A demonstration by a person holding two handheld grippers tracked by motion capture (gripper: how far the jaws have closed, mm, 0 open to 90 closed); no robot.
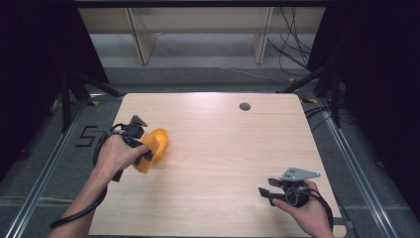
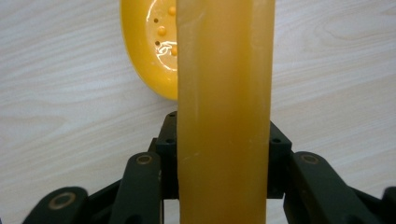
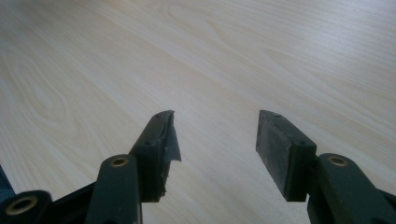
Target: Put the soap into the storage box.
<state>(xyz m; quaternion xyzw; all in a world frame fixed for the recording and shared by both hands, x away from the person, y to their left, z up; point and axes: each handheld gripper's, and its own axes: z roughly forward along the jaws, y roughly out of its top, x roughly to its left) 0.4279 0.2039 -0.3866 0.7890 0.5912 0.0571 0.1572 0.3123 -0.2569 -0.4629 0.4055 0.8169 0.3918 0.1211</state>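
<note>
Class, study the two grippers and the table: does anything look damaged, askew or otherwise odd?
Yes. In the right gripper view, the pad on one jaw of the open right gripper has a ragged, torn-looking edge, while the other pad looks square. The left gripper grips a yellow plastic piece; nothing spilled.

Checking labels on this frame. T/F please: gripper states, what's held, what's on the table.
1. The left gripper is shut on an orange plastic piece. True.
2. The right gripper is shut. False: its jaws stand apart with nothing between them.
3. The right gripper hovers over bare wooden table. True.
4. The orange piece is at the table's right edge. False: it is at the left side.
</note>
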